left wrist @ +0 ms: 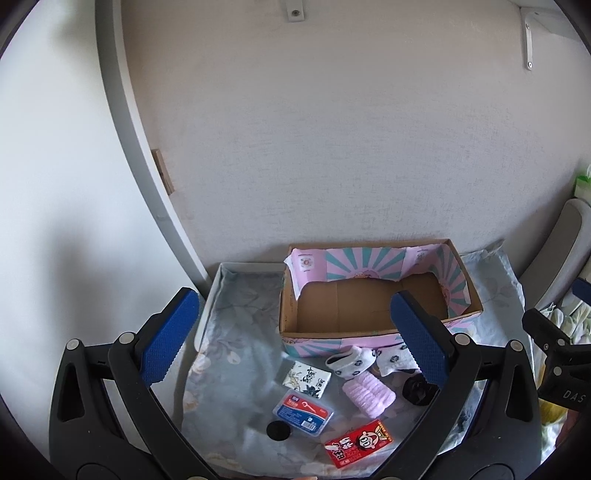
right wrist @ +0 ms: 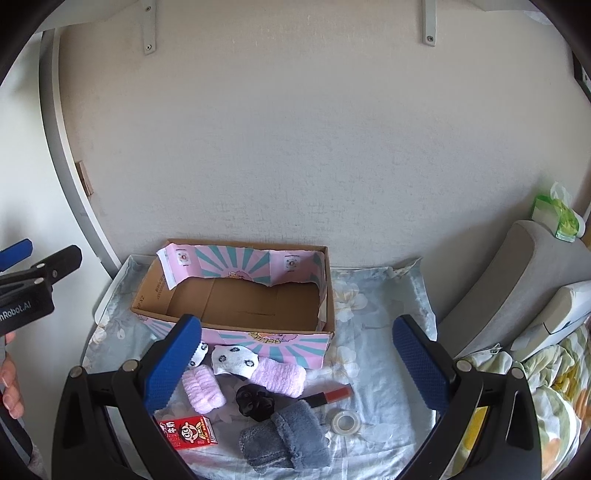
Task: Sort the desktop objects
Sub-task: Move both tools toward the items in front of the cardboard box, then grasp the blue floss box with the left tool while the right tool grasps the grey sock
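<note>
A pale, lightly textured wall [right wrist: 295,147] fills most of the view, daylight falling softly across it. Two white shelf brackets [right wrist: 428,22] are screwed in high up. To the left runs a grey door frame [left wrist: 122,129]. A floral cloth [right wrist: 373,306] covers the worktop, and a grey padded chair back [right wrist: 517,273] stands at the right, beside flowered bedding [right wrist: 554,387].

A floral cloth [right wrist: 373,306] covers the table, a grey cushion [right wrist: 517,280] beside it, green tissue pack [right wrist: 557,214] behind.
</note>
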`<state>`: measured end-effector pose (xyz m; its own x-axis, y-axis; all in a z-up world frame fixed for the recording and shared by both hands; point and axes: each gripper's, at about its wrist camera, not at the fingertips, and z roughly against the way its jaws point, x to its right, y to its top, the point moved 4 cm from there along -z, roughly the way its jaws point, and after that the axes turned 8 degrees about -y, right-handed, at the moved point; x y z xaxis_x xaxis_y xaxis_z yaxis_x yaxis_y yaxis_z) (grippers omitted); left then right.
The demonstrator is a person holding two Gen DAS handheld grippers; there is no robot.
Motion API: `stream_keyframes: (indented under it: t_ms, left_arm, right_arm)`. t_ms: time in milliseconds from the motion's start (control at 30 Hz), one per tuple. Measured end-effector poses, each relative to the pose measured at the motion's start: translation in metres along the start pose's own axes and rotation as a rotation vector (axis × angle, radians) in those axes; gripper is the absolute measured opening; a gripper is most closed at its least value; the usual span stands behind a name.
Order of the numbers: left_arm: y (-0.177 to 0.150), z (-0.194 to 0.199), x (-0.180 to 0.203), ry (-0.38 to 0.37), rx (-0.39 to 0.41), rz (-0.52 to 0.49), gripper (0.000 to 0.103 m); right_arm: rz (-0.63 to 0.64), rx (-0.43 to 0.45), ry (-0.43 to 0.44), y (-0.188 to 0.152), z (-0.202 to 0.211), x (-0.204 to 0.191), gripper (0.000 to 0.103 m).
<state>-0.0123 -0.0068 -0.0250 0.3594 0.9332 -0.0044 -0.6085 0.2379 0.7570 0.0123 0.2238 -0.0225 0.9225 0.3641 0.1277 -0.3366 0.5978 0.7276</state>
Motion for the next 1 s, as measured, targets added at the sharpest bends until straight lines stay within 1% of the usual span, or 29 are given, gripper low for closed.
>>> stream_keyframes:
  t_ms: [133, 233, 333, 400, 467, 533, 567, 600, 633, 700, 733, 767, 800, 833, 867, 933, 1000]
  left_arm:
    - [-0.001, 0.001, 0.001, -0.012, 0.001, -0.010, 0.103]
    - [-0.001, 0.000, 0.001, -0.034, -0.004, -0.010, 0.103]
    - [-0.001, -0.003, -0.002, -0.068, -0.017, -0.004, 0.103]
    - [0.002, -0.007, -0.006, -0.103, -0.040, -0.003, 0.103]
    - [0.005, -0.010, -0.012, -0.115, -0.052, -0.030, 0.103]
    - [0.005, -0.011, -0.018, -0.117, -0.037, -0.076, 0.103]
    - [0.003, -0.013, -0.023, -0.106, -0.030, -0.095, 0.103]
    - [0.000, -0.015, -0.025, -0.117, -0.033, -0.118, 0.103]
    - [-0.005, -0.021, -0.030, -0.106, -0.052, -0.120, 0.103]
    - [-0.017, -0.034, -0.038, -0.113, -0.120, -0.101, 0.103]
    - [-0.027, -0.044, -0.043, -0.133, -0.171, -0.075, 0.103]
    - [-0.035, -0.050, -0.046, -0.161, -0.200, -0.066, 0.103]
    - [-0.045, -0.057, -0.050, -0.197, -0.223, -0.057, 0.103]
    - [-0.055, -0.063, -0.051, -0.250, -0.238, -0.073, 0.103]
    - [-0.065, -0.068, -0.053, -0.265, -0.249, -0.064, 0.103]
    - [-0.085, -0.080, -0.053, -0.259, -0.285, -0.066, 0.103]
    - [-0.101, -0.089, -0.050, -0.249, -0.314, -0.093, 0.103]
  right_arm:
    - [0.014, 0.010, -0.026, 0.001, -0.001, 0.000, 0.103]
    - [0.035, 0.032, -0.018, 0.002, 0.003, -0.003, 0.103]
    - [0.042, 0.049, -0.008, 0.004, 0.005, -0.004, 0.103]
    - [0.040, 0.045, 0.008, 0.006, 0.004, -0.002, 0.103]
    - [0.027, 0.042, 0.025, 0.008, 0.003, 0.004, 0.103]
    - [0.016, 0.040, 0.032, 0.011, 0.002, 0.014, 0.103]
    - [0.013, 0.036, 0.022, 0.011, 0.000, 0.019, 0.103]
    - [0.017, 0.033, 0.000, 0.010, -0.003, 0.025, 0.103]
    - [0.025, 0.027, -0.023, 0.008, -0.007, 0.030, 0.103]
    - [0.057, 0.005, -0.079, 0.000, -0.017, 0.038, 0.103]
    - [0.064, -0.006, -0.092, -0.004, -0.022, 0.041, 0.103]
    - [0.069, -0.031, -0.094, -0.011, -0.028, 0.044, 0.103]
    - [0.069, -0.056, -0.082, -0.017, -0.033, 0.048, 0.103]
    - [0.065, -0.094, -0.061, -0.025, -0.041, 0.050, 0.103]
    - [0.052, -0.125, -0.049, -0.033, -0.047, 0.052, 0.103]
    - [0.033, -0.172, -0.033, -0.045, -0.057, 0.054, 0.103]
    - [0.009, -0.223, -0.016, -0.059, -0.068, 0.055, 0.103]
